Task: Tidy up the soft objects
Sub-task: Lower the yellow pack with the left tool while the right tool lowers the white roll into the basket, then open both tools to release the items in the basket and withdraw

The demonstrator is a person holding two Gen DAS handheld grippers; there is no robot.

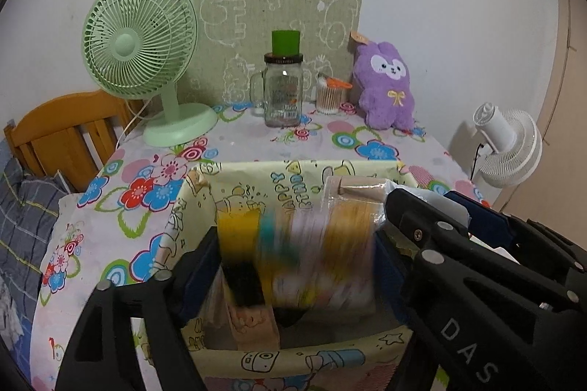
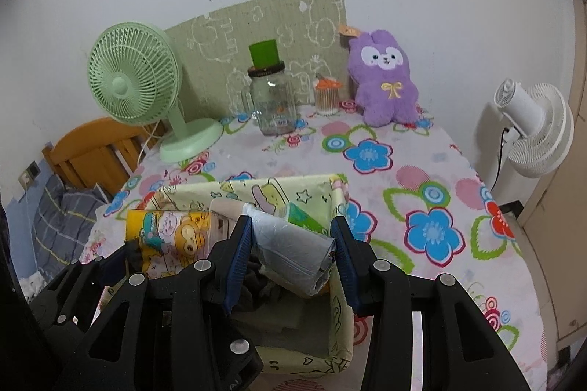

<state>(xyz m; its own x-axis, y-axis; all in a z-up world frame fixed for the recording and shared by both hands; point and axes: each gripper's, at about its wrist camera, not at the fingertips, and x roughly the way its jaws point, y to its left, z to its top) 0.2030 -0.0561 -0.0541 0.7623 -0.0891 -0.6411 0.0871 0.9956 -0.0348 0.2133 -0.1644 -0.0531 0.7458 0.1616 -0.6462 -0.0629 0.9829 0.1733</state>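
You are in the packing step: both claws are at the yellow cartoon-print box (image 2: 332, 325) near the front of the flowered table (image 2: 433, 170), each with a soft pack between its fingers.

Your left gripper (image 1: 293, 266) is clenched on the colourful tissue pack (image 1: 297, 255), the 1 printed with a bear and a crocodile. It sits squarely between the 2 blue pads, over the box's left half. The left view is smeared by motion, so how deep it has gone I cannot tell.

Your right gripper (image 2: 293, 259) has the grey plastic-wrapped roll (image 2: 293, 248) between its pads, tilted, its low end dipping below the rim on the right side. Both pads look to be touching it, so I judge it gripped, though not tightly.

Dark cloth already lies on the box floor under the roll.

Next, I judge, you should lower each pack until it rests on what is inside, then let go 1 at a time, keeping your fingers off the thin box walls, which could buckle.

The purple plush (image 2: 385, 82) sits upright at the back by the wall, well apart from both claws; it looks like the remaining soft item
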